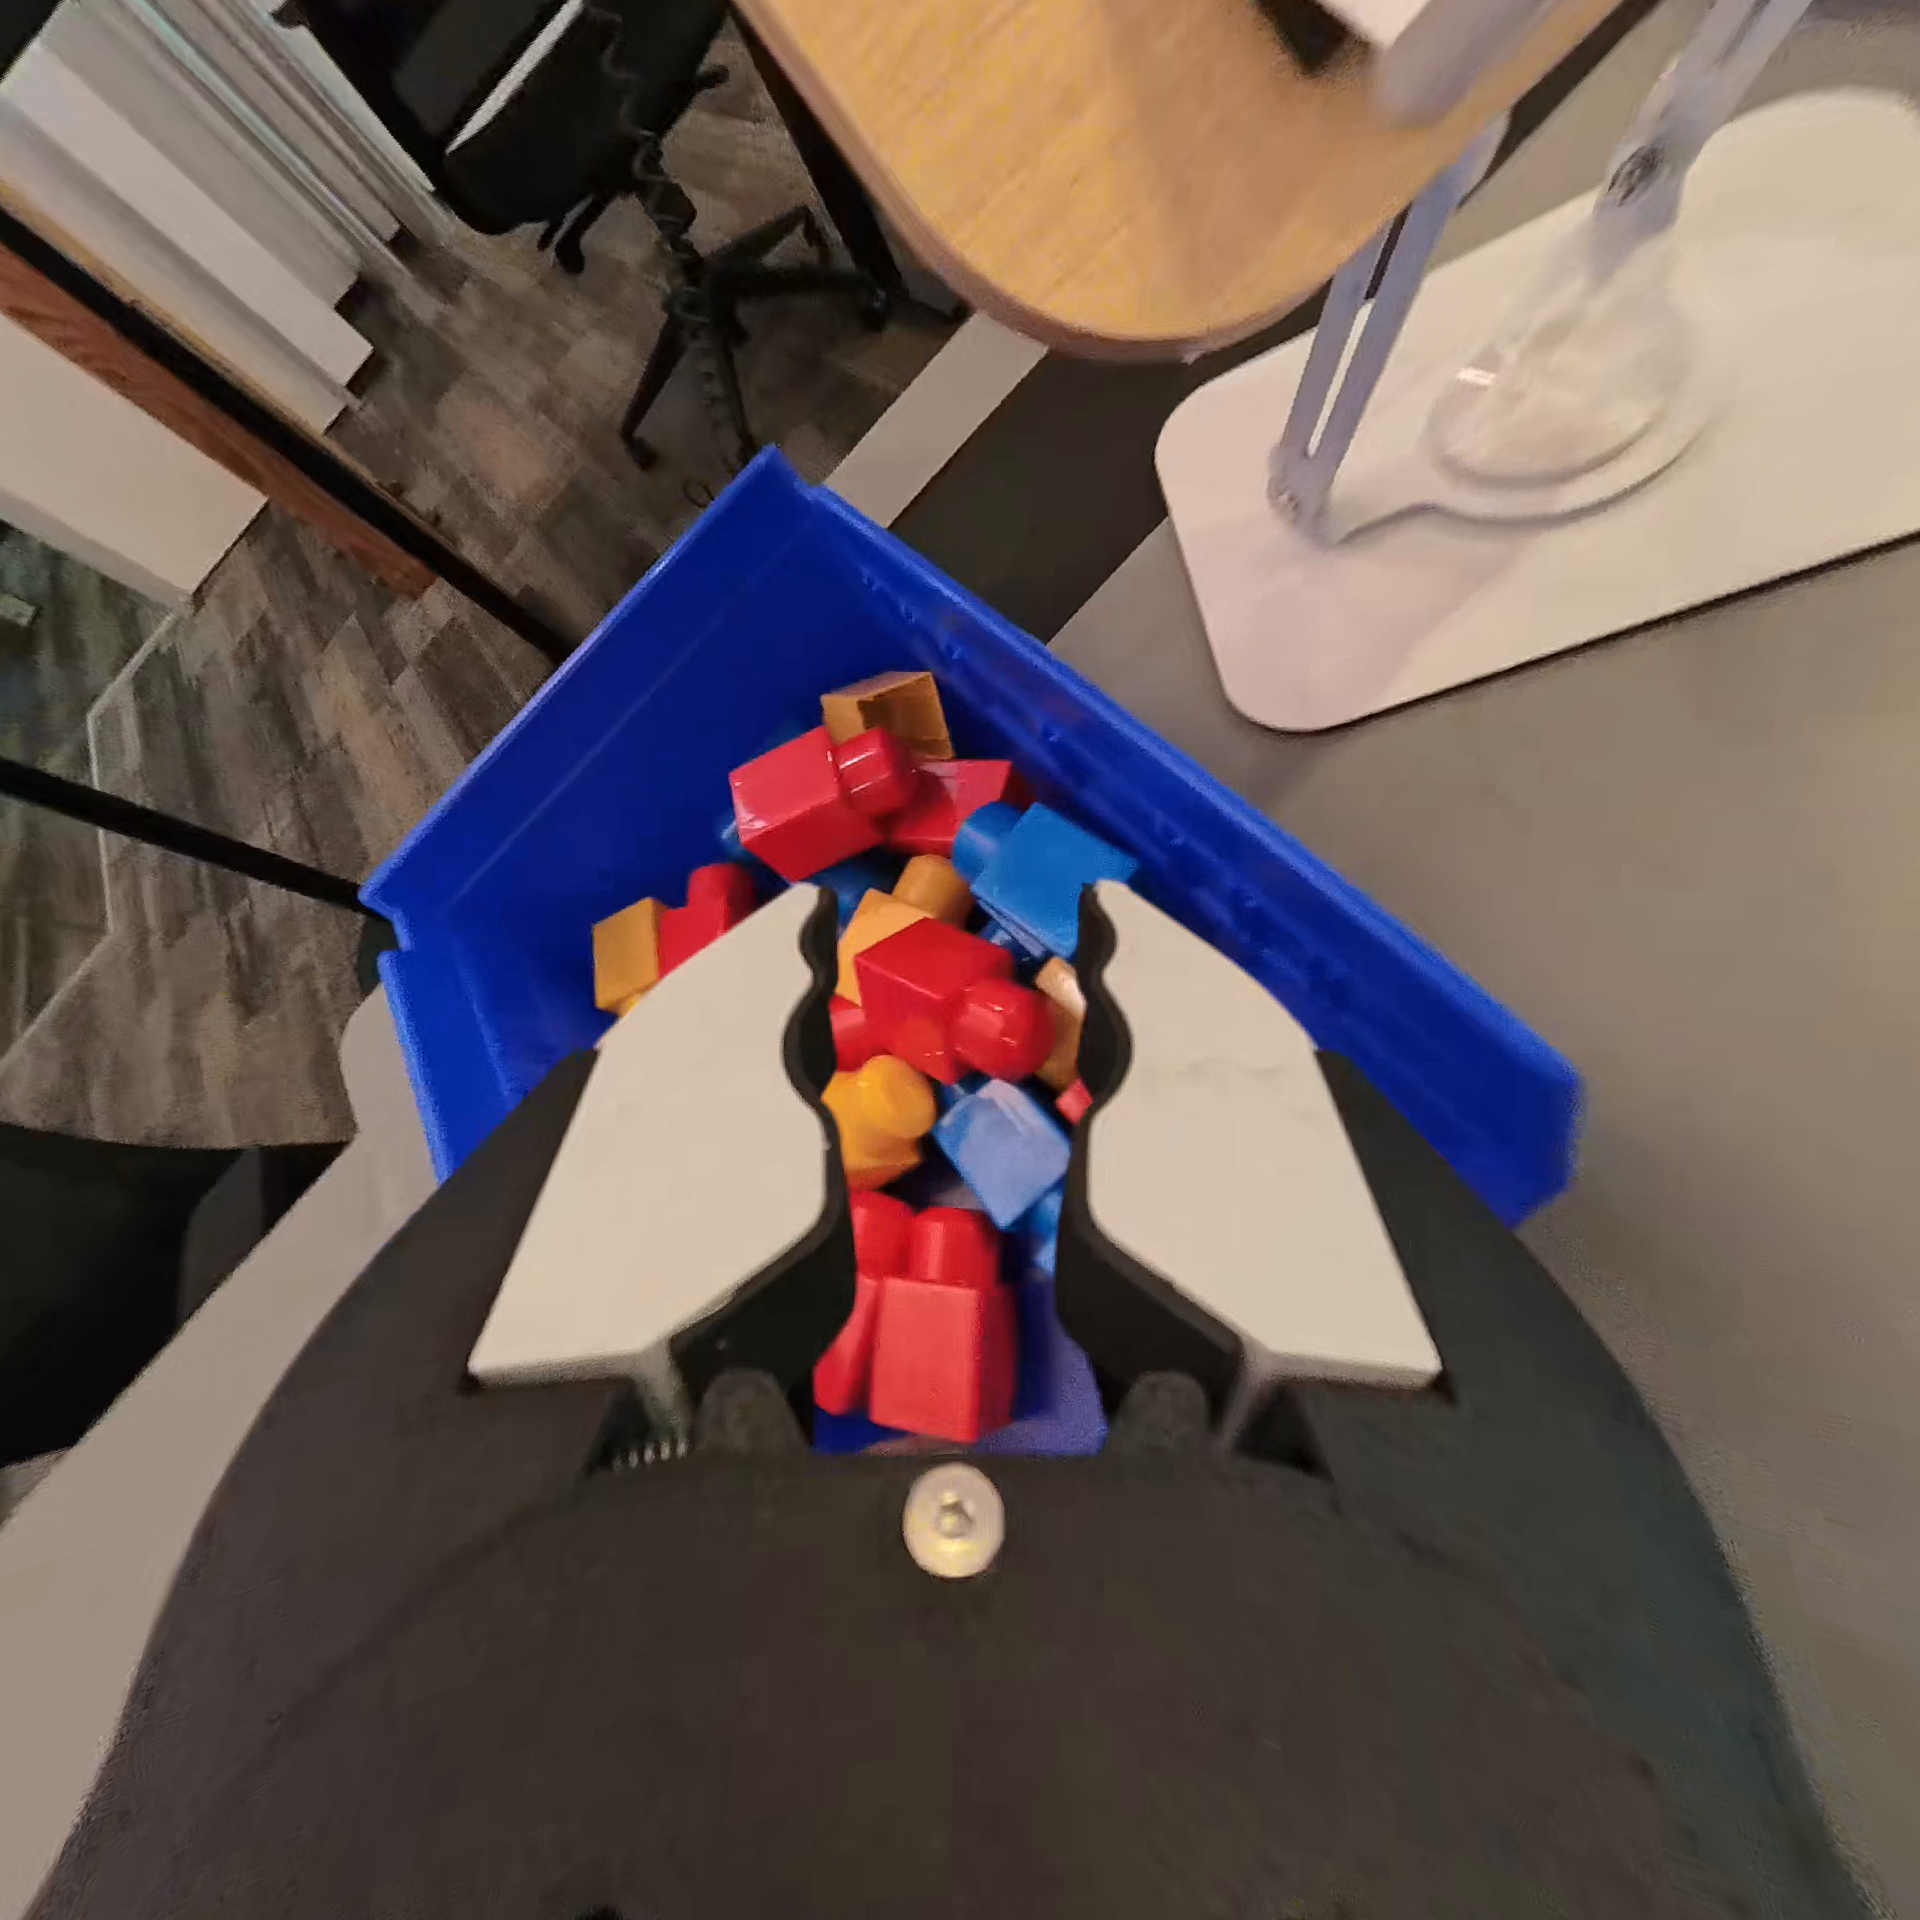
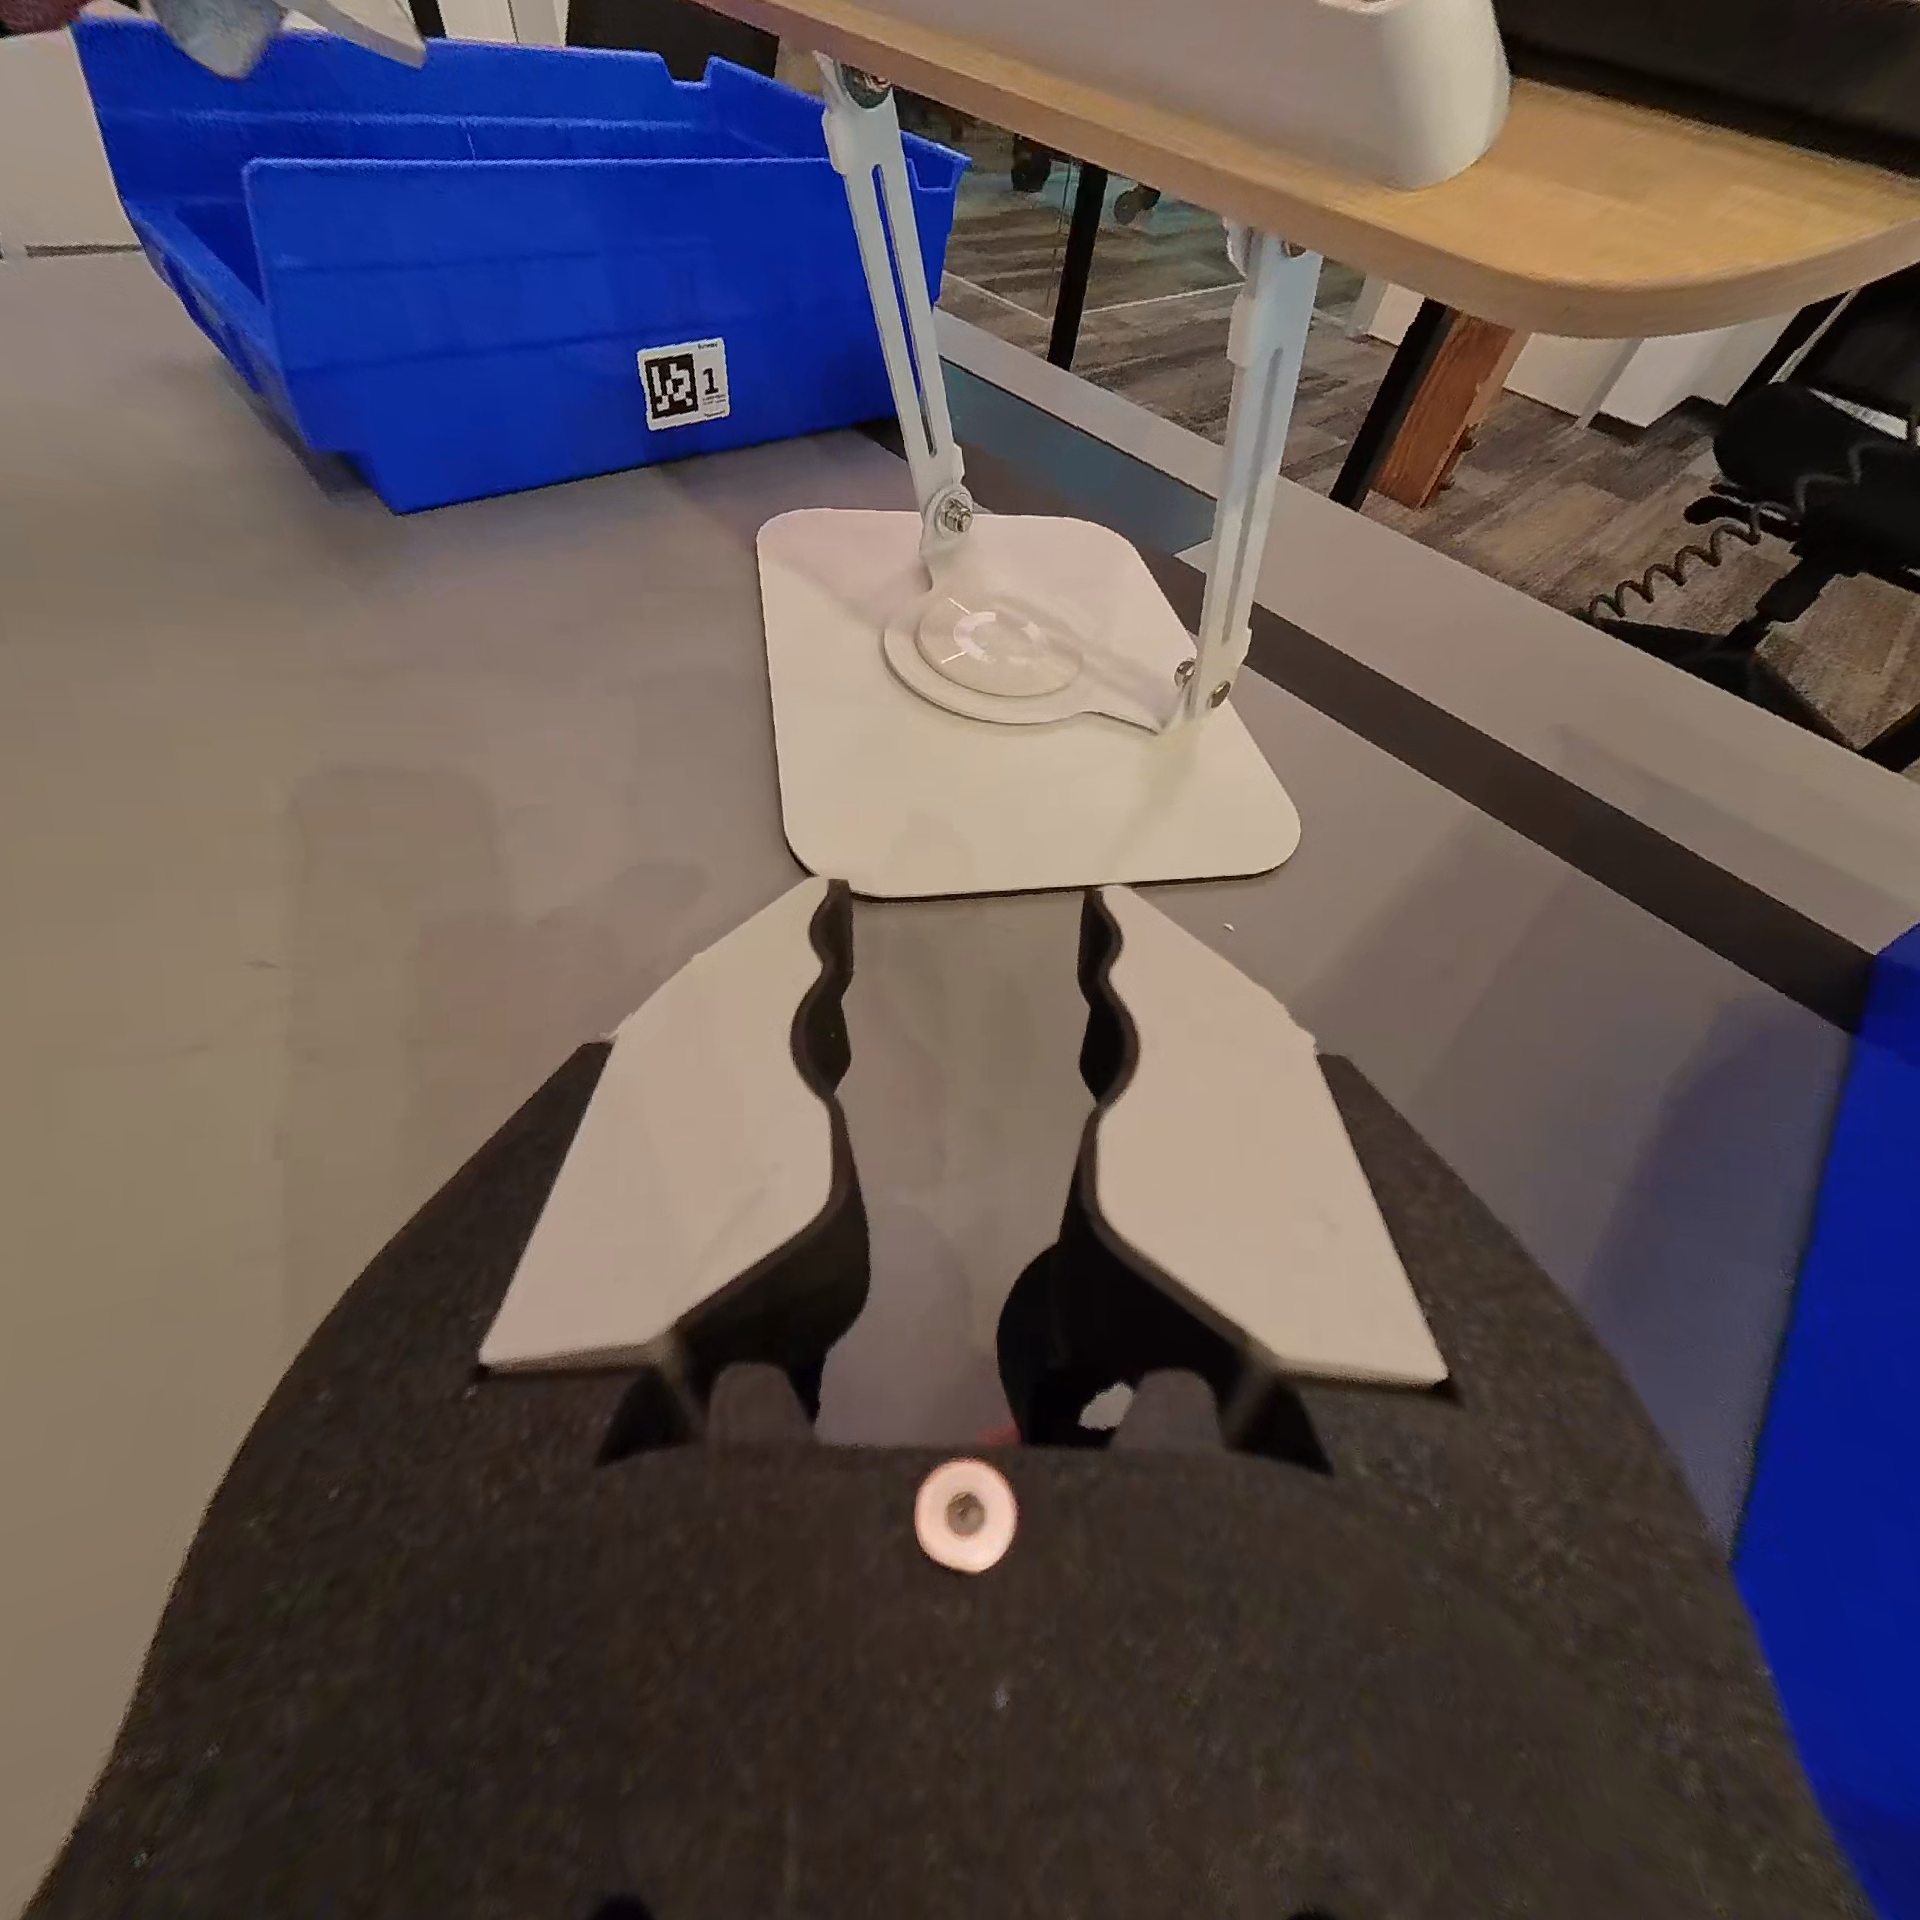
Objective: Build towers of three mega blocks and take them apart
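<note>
A blue bin (image 1: 623,769) on the grey table holds several loose red, blue and orange mega blocks. My left gripper (image 1: 956,904) hangs open above the pile, with a red block (image 1: 935,987) showing between its fingers but not gripped. My right gripper (image 2: 961,904) is open and empty over bare grey table, pointing at a white stand base. The blue bin also shows in the right wrist view (image 2: 499,291) at the far left, with the left gripper's tip (image 2: 223,31) above it. No tower is in view.
A white stand base (image 2: 1018,769) with two thin white legs sits ahead of the right gripper; it also shows in the left wrist view (image 1: 1558,499). A wooden table top (image 2: 1558,239) overhangs behind. A second blue bin's edge (image 2: 1839,1351) is at the right. The table edge and carpet floor lie beyond. One gripper's finger ends stand about 35 centimetres off the other's.
</note>
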Demonstrator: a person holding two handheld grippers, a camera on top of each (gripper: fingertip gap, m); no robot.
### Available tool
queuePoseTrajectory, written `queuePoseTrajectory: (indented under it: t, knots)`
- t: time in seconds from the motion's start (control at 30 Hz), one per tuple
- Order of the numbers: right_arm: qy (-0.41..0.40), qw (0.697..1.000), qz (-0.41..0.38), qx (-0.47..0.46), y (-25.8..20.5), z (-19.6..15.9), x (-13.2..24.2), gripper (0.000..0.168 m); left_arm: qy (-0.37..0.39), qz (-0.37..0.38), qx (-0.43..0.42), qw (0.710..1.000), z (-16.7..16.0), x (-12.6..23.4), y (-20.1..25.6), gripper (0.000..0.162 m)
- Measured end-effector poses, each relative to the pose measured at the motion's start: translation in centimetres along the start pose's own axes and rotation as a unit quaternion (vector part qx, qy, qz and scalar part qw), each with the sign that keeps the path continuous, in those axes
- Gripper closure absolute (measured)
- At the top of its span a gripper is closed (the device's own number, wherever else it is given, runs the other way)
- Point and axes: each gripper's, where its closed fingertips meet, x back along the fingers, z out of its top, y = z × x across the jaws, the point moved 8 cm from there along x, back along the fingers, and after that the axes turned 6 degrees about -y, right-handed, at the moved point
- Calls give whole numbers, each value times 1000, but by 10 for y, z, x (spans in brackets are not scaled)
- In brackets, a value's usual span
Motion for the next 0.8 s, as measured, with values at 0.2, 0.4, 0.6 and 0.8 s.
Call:
queuePoseTrajectory:
  t: [0.2, 0.4, 0.6, 0.8]
  knots:
    - [-1, 1000, 3, 3, -1, 0, 0, 126, -67, -30, -64, 995, 5, -21, -33, 117]
    - [-4, 1000, 10, 0, -1, -1, 0, 125, -195, -64, -32, 978, -28, -33, -43, 118]
    - [-3, 1000, 15, -1, -1, -1, 1, 125, -194, -69, -164, 965, -42, -39, -31, 122]
    - [-5, 1000, 16, -1, -1, -1, 1, 125, -231, -82, -268, 932, -47, -55, -37, 120]
